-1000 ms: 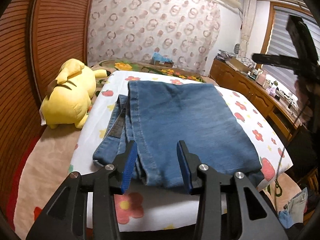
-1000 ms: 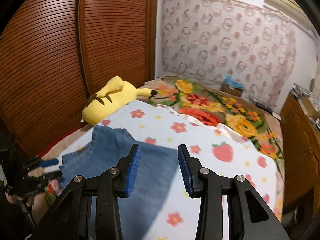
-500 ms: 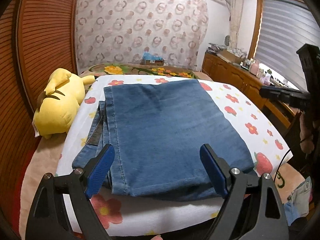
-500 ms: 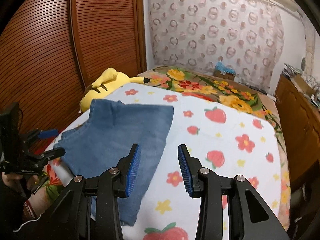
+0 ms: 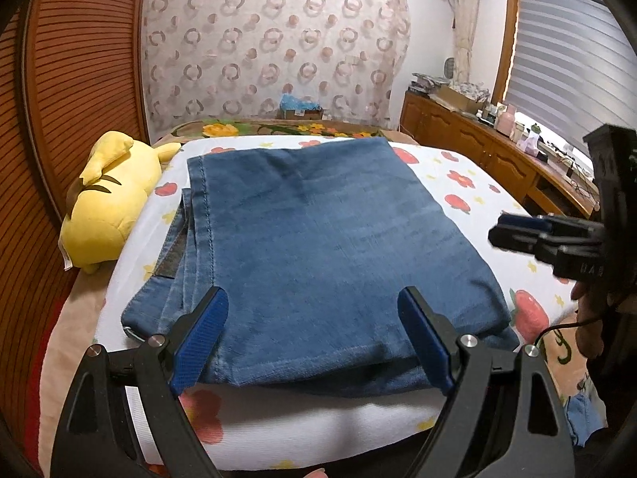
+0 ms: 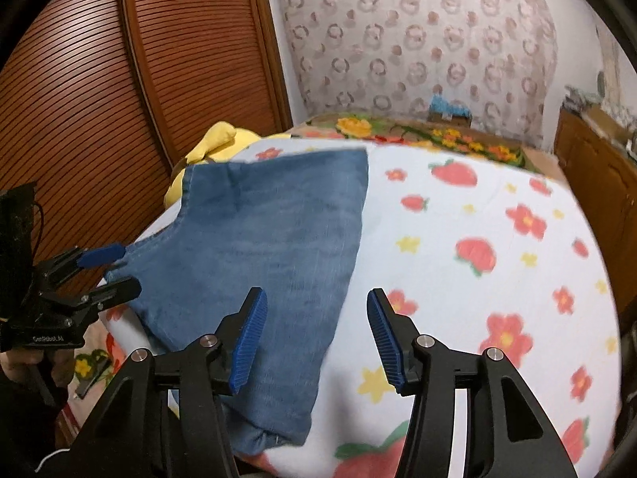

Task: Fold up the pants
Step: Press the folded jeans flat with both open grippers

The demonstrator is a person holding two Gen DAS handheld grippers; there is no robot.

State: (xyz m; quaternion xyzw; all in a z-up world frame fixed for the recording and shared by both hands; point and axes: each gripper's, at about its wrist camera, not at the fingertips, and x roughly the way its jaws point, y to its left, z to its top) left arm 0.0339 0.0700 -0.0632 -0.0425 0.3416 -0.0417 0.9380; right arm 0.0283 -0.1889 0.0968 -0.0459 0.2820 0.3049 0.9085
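Note:
Blue jeans point(image 5: 318, 231) lie folded into a flat rectangle on the flower-print blanket point(image 5: 458, 183) of a bed. My left gripper point(image 5: 310, 318) hovers over the near edge of the jeans with its jaws wide open; the pads touch nothing. In the right wrist view the jeans point(image 6: 270, 239) lie left of centre. My right gripper point(image 6: 316, 306) hangs above their right edge, its jaws opening and nothing pressed between the pads. Each gripper shows in the other's view: the right gripper point(image 5: 513, 231) at the right side, the left gripper point(image 6: 107, 271) at the jeans' left corner.
A yellow plush toy point(image 5: 107, 207) lies on the bed left of the jeans, against a slatted wooden door point(image 5: 79, 79). A wooden dresser point(image 5: 477, 147) with clutter on top runs along the right. A small box point(image 5: 298, 105) stands at the bed's far end.
The left gripper's jaws spread wide at the jeans' near edge and drew back slightly. The right gripper came down toward the bed and its jaws widened.

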